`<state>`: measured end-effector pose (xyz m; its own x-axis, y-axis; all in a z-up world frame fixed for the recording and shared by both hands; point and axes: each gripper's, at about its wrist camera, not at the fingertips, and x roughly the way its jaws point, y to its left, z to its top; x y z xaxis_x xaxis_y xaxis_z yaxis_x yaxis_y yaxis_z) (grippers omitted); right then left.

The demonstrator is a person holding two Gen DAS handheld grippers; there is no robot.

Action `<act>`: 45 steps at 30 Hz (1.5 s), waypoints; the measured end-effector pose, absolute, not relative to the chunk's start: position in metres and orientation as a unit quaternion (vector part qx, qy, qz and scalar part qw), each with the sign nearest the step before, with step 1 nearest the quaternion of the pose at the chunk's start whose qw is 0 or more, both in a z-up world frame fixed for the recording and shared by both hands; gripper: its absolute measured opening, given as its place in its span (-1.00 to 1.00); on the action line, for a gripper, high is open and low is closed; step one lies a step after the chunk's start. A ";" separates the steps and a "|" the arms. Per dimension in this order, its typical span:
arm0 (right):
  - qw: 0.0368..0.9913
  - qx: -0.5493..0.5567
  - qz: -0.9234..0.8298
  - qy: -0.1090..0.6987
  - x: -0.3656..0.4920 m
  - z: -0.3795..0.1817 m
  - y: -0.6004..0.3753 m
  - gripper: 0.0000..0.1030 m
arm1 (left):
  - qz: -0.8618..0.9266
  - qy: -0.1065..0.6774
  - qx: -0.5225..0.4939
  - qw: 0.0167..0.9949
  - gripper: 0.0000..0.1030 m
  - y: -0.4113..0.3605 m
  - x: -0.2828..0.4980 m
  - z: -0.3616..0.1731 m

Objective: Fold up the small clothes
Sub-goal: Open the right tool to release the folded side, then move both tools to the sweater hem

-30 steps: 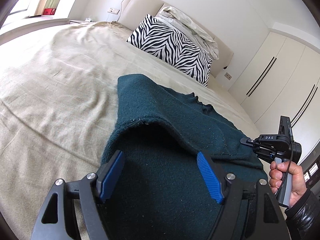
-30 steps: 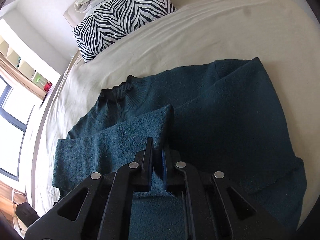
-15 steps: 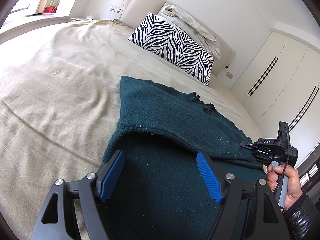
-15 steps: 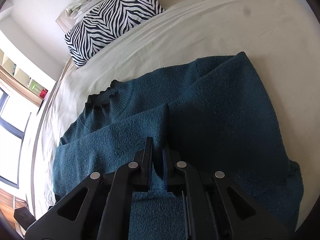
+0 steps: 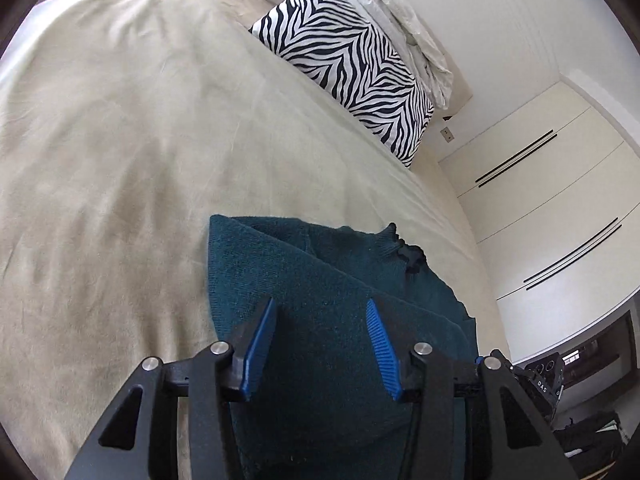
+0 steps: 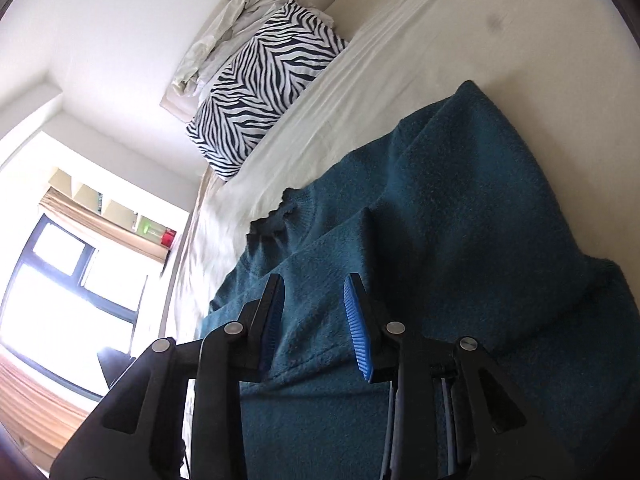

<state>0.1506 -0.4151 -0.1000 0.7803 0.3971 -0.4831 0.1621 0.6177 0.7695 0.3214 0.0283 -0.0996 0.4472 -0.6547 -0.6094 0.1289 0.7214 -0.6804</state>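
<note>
Dark teal sweater (image 5: pixel 320 280) spread flat on the beige bed cover (image 5: pixel 120 140), well short of the zebra-print pillow (image 5: pixel 356 60) at the head of the bed; partly folded, one sleeve (image 6: pixel 320 264) laid across the body, ribbed collar (image 5: pixel 408 252) pointing toward the pillow. Left gripper (image 5: pixel 320 340) held over the near end of the sweater, blue-padded fingers (image 5: pixel 260 344) spread wide, only knit showing in the gap, nothing clamped. Cannot tell whether those fingertips touch the fabric or hang just above it. Right gripper (image 6: pixel 316 320) likewise parted over the sweater, a moderate gap between its blue pads (image 6: pixel 356 332), folded sleeve and its cuff edge lying beneath and between the fingers but not pinched. Sweater's far side edge (image 6: pixel 472 92) folded in toward the middle, hem corner bulging beside the right gripper. Crumpled pale bedding (image 6: pixel 236 32) bunched behind the pillow against the headboard (image 5: pixel 460 92). White wardrobe doors (image 5: pixel 560 208) with thin dark handles past the pillow in the left wrist view; bright window (image 6: pixel 60 288) and wooden shelf with a small red item (image 6: pixel 170 236) past the pillow in the right wrist view. Small dark mark (image 6: pixel 496 20) on the bed cover beyond the sweater's folded side.
</note>
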 end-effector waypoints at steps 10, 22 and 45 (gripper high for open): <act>0.815 0.435 0.104 0.369 0.179 -0.136 -0.393 -0.42 | -0.254 0.454 -0.275 0.808 -0.32 0.035 0.304 -0.119; 0.794 0.484 0.070 0.362 0.106 -0.141 -0.421 -0.42 | -0.282 0.455 -0.192 0.822 -0.07 0.032 0.192 -0.105; 0.826 0.466 -0.026 0.315 -0.166 -0.096 -0.398 0.14 | -0.235 0.517 -0.191 0.801 0.28 0.095 -0.025 -0.099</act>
